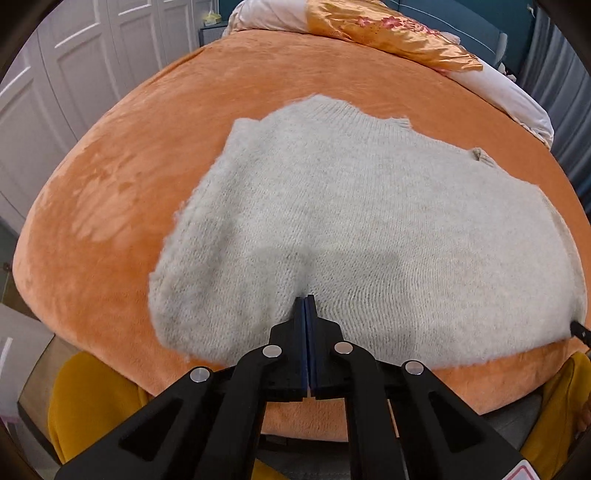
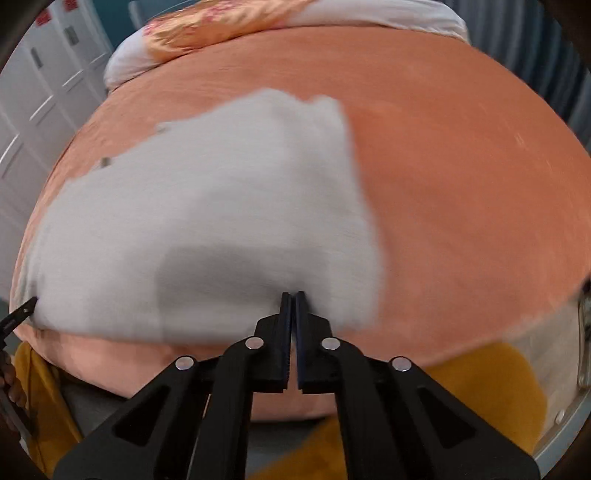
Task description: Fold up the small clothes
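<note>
Both grippers, left gripper and right gripper, pinch the near hem of the grey knit sweater, judged soft, limp, stretchy; corners grip best.

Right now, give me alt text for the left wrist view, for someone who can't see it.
The left gripper, jaws closed, pinches the near edge of a pale grey knit sweater spread on an orange plush bedcover. An orange floral pillow lies at the far end.

Both wrist views are looking low and close across the orange bed. They are sharing the grey sweater lying on it, and facing the pillows beyond it.
</note>
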A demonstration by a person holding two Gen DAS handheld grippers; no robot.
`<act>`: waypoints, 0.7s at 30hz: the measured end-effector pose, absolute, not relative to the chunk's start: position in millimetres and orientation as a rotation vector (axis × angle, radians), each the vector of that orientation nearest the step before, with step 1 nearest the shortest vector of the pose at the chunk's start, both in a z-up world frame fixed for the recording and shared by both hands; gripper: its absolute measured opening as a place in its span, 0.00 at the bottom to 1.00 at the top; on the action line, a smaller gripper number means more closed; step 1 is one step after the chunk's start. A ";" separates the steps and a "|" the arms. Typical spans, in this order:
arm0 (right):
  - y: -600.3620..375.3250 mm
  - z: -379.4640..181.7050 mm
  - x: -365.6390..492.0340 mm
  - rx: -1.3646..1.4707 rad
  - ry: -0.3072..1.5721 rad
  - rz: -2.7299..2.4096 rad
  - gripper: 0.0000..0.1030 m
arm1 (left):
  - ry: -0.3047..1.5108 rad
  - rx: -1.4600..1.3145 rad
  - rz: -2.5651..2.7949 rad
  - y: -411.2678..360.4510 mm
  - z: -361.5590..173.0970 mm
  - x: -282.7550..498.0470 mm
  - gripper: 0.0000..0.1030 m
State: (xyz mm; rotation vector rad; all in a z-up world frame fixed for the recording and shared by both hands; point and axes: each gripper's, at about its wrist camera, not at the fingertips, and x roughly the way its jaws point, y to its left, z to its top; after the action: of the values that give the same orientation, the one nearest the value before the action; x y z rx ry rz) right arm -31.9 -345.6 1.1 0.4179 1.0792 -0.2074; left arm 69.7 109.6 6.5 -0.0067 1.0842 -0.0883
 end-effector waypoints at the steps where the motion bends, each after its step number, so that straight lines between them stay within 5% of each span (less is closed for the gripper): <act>1: -348.8 -2.1 -33.0 0.454 1.083 -0.204 0.00 | 1.080 0.004 -0.079 105.2 5.9 70.5 0.07; 9: -299.4 34.5 -15.9 0.313 1.028 -0.155 0.05 | 1.068 0.045 -0.030 94.0 3.6 67.8 0.07; 15: -260.3 -11.9 7.5 0.177 1.142 -0.135 0.09 | 1.066 0.030 -0.045 98.1 2.6 68.0 0.07; 21: -246.1 26.2 15.2 0.236 1.128 -0.116 0.12 | 1.062 0.014 -0.057 100.8 1.5 68.7 0.07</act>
State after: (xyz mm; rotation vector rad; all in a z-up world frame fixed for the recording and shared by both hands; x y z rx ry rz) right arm 15.2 -246.1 26.2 0.2364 1.1279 -0.1155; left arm 68.7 100.8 1.5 0.0144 1.0619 -0.0567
